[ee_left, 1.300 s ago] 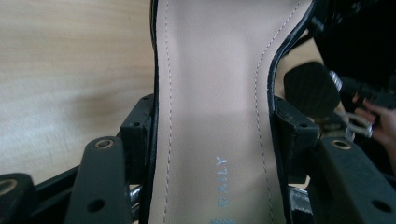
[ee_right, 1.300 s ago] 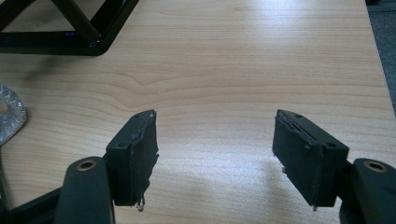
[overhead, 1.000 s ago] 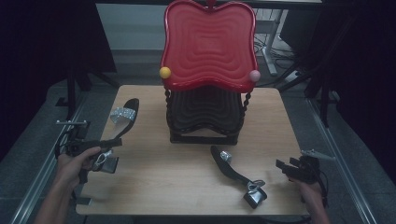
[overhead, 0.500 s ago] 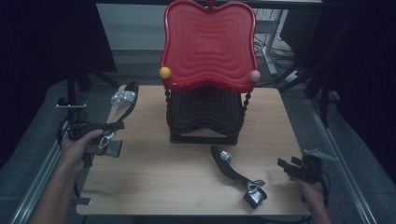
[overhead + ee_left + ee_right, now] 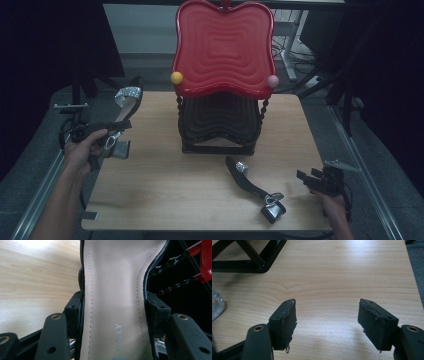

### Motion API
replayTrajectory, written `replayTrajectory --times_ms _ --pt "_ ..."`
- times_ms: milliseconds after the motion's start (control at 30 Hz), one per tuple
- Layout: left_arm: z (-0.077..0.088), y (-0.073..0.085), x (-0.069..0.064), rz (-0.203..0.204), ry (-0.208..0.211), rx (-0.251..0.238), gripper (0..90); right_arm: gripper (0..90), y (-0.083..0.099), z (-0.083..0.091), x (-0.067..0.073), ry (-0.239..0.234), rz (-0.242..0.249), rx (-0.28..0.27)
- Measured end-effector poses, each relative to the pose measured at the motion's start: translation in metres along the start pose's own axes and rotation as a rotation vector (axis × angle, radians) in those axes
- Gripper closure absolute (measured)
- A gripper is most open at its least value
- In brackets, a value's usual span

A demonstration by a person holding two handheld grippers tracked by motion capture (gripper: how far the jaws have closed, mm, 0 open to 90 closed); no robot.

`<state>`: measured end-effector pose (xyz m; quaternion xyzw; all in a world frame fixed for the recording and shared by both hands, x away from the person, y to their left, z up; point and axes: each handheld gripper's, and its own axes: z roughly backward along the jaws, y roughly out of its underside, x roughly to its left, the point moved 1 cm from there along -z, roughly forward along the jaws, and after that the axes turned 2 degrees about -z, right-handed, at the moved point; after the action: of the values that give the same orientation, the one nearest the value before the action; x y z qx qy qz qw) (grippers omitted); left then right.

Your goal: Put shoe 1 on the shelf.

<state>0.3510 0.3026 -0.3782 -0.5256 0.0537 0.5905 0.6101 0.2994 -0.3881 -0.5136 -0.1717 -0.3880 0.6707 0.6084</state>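
Left hand (image 5: 82,150) raised, fingers (image 5: 72,312) clamping sandal (image 5: 122,117).

Materials & finish: heels, rack, table

Black high-heeled sandal (image 5: 112,302) clamped btwn left gripper's (image 5: 107,132) jaws: smooth matt beige leather-look insole w/ stitched edge, glittery silver strap. Pale wood-grain tabletop (image 5: 342,277) under right gripper's (image 5: 325,320) parted jaws: smooth, slight sheen; pads matt black, frayed. Red ribbed plastic tray (image 5: 223,47): glossy.

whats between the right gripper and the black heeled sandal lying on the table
Only bare wooden tabletop separates the open right gripper from the black heeled sandal in the high view.
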Motion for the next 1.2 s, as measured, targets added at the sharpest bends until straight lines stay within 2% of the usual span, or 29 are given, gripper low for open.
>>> replayTrajectory --times_ms 267,567,633,700,833,1200 --pt "0.006 -0.017 -0.002 0.01 0.005 -0.028 42.7 31.1 0.001 0.0 -0.003 0.001 -0.008 0.002" --pt "0.007 -0.051 -0.015 -0.004 0.02 -0.055 42.7 31.1 0.0 0.0 -0.004 0.004 -0.003 0.007" --pt "0.007 -0.053 -0.017 -0.005 0.02 -0.056 42.7 31.1 0.0 0.0 -0.005 0.003 -0.004 0.007" --pt "0.006 -0.063 -0.024 -0.011 0.025 -0.062 42.7 31.1 0.001 -0.001 -0.005 0.003 -0.004 0.008" --pt "0.004 -0.072 -0.033 -0.017 0.031 -0.065 42.7 31.1 0.001 -0.001 -0.005 0.001 0.0 0.009" --pt "-0.002 -0.106 -0.079 -0.075 0.047 -0.067 42.7 31.1 0.001 -0.002 -0.005 -0.001 -0.001 0.012"
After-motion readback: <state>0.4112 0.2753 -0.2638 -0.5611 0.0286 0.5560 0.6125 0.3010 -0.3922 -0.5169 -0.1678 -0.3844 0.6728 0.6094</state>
